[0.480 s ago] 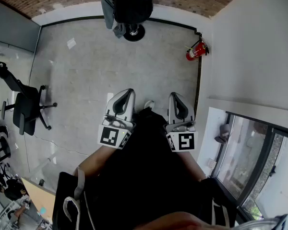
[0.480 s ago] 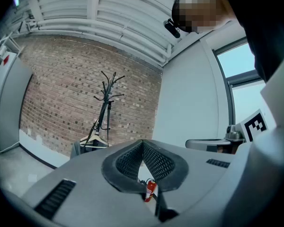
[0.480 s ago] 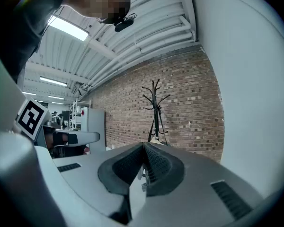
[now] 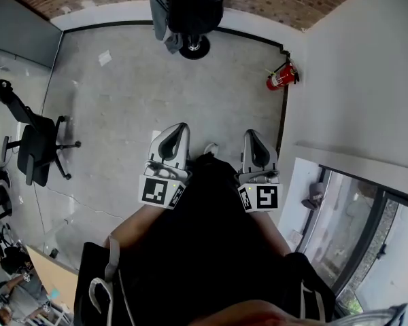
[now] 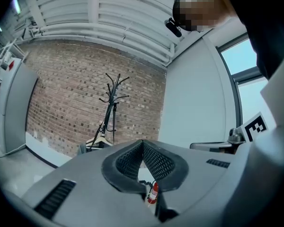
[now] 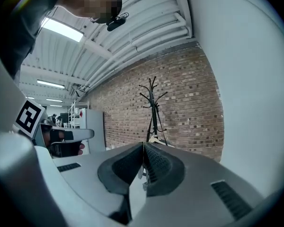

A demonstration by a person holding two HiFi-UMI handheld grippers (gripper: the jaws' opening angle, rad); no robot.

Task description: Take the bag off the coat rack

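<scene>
A black coat rack (image 4: pixel 189 5) stands against the brick wall at the far end of the room, with a dark bag (image 4: pixel 192 9) and a grey garment hanging from it. The rack's pole and hooks also show in the left gripper view (image 5: pixel 111 103) and the right gripper view (image 6: pixel 153 110). My left gripper (image 4: pixel 179 129) and right gripper (image 4: pixel 250 136) are held side by side in front of my body, well short of the rack. Both are shut with nothing between their jaws.
A red fire extinguisher (image 4: pixel 280 77) hangs on the right wall near the rack. A black office chair (image 4: pixel 34 148) stands at the left. A window (image 4: pixel 353 236) runs along the right. Grey concrete floor (image 4: pixel 156 94) lies between me and the rack.
The view has shifted slightly; the rack sits a little nearer the top edge and both grippers have barely moved.
</scene>
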